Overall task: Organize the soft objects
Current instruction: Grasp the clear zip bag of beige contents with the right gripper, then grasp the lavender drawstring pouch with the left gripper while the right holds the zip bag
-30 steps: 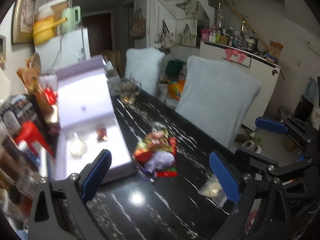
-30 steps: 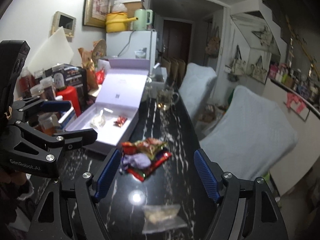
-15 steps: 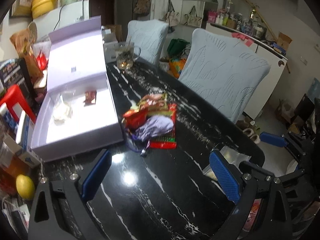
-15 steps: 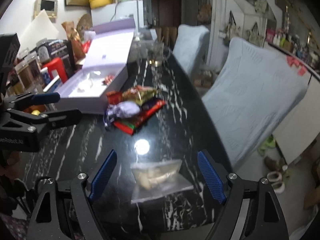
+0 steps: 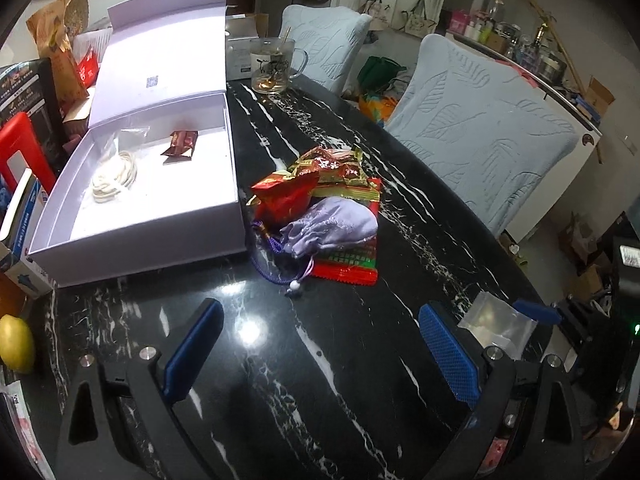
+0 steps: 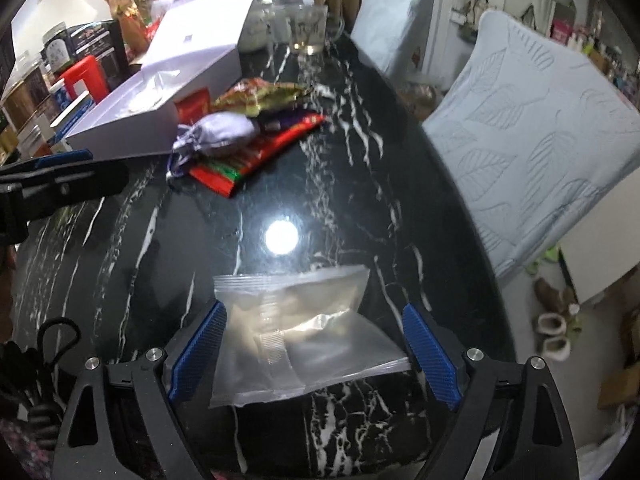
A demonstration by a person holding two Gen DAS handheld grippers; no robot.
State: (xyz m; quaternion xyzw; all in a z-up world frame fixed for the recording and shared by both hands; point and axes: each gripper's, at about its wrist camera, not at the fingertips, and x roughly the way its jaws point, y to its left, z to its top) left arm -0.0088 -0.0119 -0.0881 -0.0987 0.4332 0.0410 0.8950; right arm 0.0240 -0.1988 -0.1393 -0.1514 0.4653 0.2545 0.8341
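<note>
Right gripper spread wide, straddling the clear bag at the table's near edge, gripping nothing, while the left gripper gapes empty, pouch at twelve o'clock.

Left gripper: 2 blue-padded fingers spread wide apart, nothing between them. Right gripper: 2 fingers likewise spread wide, angled downward; left gripper visible beside it.

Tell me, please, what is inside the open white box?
The box holds a clear bag with a coiled white cord and a dark red packet. Its near wall hides the floor's front strip.
</note>
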